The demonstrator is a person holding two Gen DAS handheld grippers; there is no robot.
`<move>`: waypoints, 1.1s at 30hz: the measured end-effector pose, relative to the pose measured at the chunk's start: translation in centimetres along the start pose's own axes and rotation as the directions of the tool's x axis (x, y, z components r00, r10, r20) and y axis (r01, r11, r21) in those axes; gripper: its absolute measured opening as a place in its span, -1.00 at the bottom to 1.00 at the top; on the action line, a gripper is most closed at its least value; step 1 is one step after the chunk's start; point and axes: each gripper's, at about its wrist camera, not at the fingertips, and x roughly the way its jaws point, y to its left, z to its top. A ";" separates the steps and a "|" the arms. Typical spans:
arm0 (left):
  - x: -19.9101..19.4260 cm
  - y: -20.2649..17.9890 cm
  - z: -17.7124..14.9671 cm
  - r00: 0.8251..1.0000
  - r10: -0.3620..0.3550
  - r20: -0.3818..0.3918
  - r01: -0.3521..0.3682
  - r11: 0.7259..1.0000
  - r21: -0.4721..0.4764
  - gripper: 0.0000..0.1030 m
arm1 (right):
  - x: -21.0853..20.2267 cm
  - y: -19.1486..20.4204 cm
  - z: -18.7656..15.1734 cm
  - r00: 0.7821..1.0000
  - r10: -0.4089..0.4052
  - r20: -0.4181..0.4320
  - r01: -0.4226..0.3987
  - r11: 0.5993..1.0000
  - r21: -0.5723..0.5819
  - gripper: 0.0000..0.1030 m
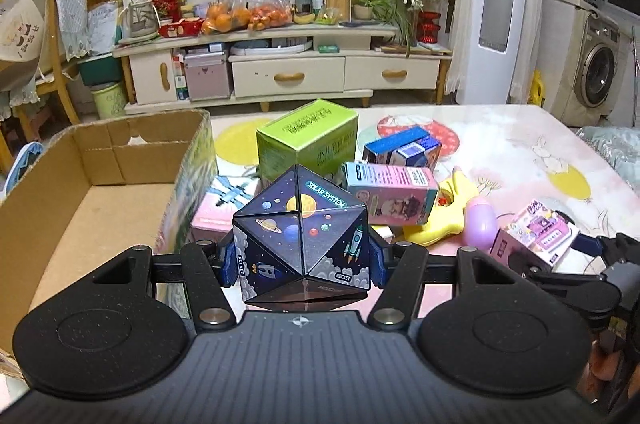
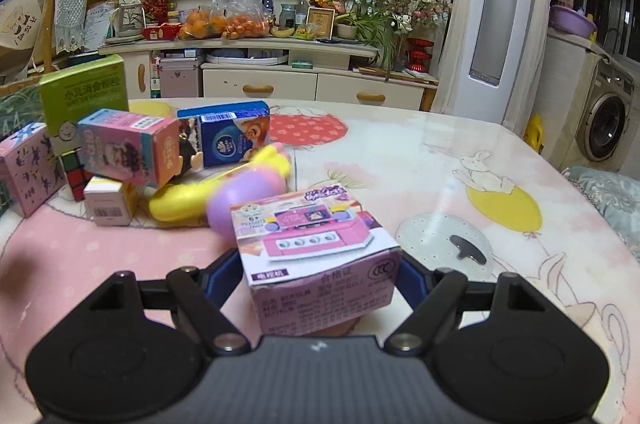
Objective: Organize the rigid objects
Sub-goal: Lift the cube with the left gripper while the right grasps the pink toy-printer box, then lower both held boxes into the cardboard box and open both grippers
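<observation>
**Sorting barely begun: two items in hand, none boxed**

Cardboard box [image 1: 100,184] at the left of the table [image 1: 500,152] shows only bare bottom in the part the left wrist view covers, so nothing seems packed yet (the near corner is hidden behind the gripper). The left gripper [image 1: 302,260] is clamped on a dark space-themed puzzle cube [image 1: 300,236], which sits between its blue pads just right of the box wall. The right gripper [image 2: 320,276] has a pink toy carton [image 2: 316,256] between its fingers; the pads sit against both sides of it, so it looks grasped, though whether it is clear of the table I cannot tell.

Left to do, by my reading: both held pieces still need to go in, and then the heap near the middle, a green carton [image 1: 308,140], a blue carton [image 1: 404,146], a pink-and-teal carton [image 1: 392,192], a yellow toy [image 2: 224,188], a purple egg [image 2: 244,200] and a small white carton [image 2: 108,204].
</observation>
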 end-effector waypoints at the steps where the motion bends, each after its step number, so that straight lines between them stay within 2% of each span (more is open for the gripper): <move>1: -0.1 0.1 0.1 1.000 -0.002 0.004 0.002 1.000 -0.002 0.41 | -0.3 0.1 0.0 1.000 0.001 0.004 -0.001 1.000 0.000 0.55; 8: -1.6 1.1 0.6 0.999 -0.006 0.048 0.007 1.000 -0.023 0.41 | -2.4 0.5 0.5 0.999 0.020 0.035 -0.022 0.999 0.029 0.55; 14: -2.6 3.1 1.1 0.995 0.042 0.087 -0.037 0.997 -0.066 0.42 | -4.3 2.0 1.8 0.994 0.067 0.085 -0.071 0.997 0.037 0.55; 19: -2.7 5.7 1.6 0.989 0.108 0.098 -0.095 0.987 -0.127 0.42 | -6.0 4.5 3.4 0.982 0.127 0.142 -0.129 0.992 0.007 0.55; 26: -2.2 9.0 1.7 0.978 0.203 0.054 -0.190 0.965 -0.183 0.42 | -7.6 9.2 5.3 0.952 0.244 0.182 -0.238 0.970 -0.055 0.55; 33: -1.2 10.6 2.2 0.967 0.255 0.005 -0.247 0.943 -0.222 0.42 | -9.3 15.2 6.9 0.899 0.389 0.200 -0.360 0.918 -0.168 0.56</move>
